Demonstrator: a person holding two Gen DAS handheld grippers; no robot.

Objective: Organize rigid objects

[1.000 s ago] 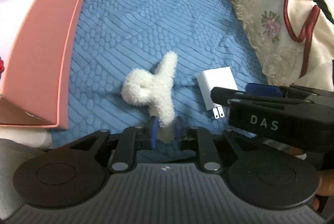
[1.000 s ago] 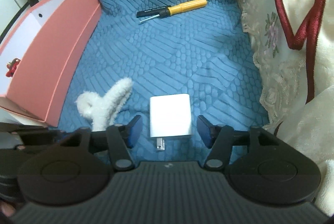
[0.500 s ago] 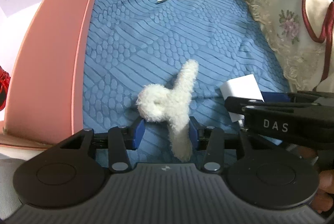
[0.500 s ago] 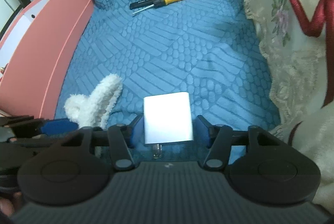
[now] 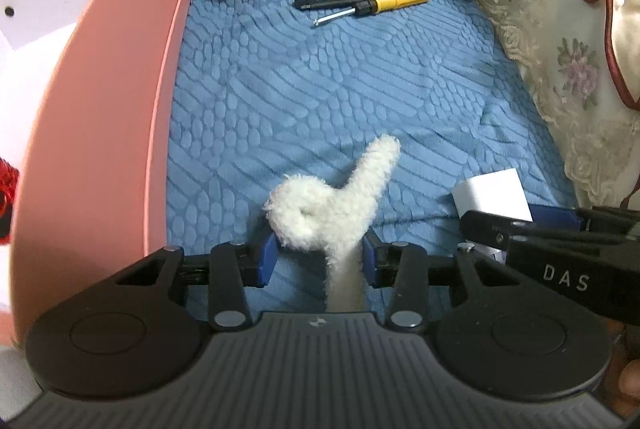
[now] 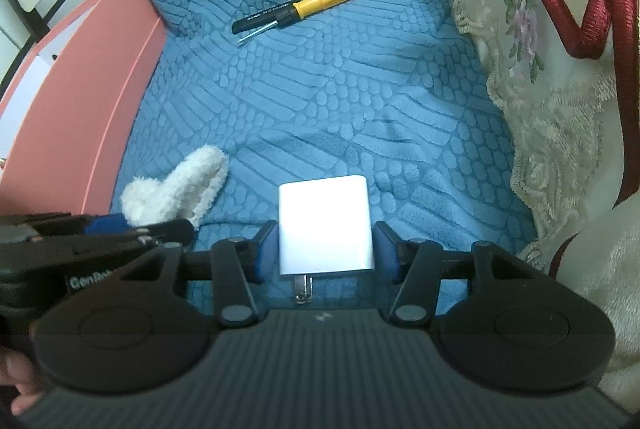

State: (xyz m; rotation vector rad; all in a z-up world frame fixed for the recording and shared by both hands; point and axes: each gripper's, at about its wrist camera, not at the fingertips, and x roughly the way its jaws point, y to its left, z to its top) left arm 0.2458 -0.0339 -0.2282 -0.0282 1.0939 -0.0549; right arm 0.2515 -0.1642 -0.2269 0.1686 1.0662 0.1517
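Note:
A white fluffy hair clip lies on the blue quilted cover, between the blue pads of my left gripper, which stands open around it. A white plug charger with metal prongs toward the camera lies between the pads of my right gripper; the pads stand close beside its sides with small gaps. The clip also shows in the right wrist view, and the charger in the left wrist view. A yellow-handled screwdriver lies with a black pen far back.
A pink box with a white inside stands at the left, a red item in it. A cream embroidered cushion with red piping lines the right. The right gripper's body sits close to my left gripper.
My left gripper opened from a grip on the clip's tail and moved forward around the clip. My right gripper moved forward around the charger and narrowed.

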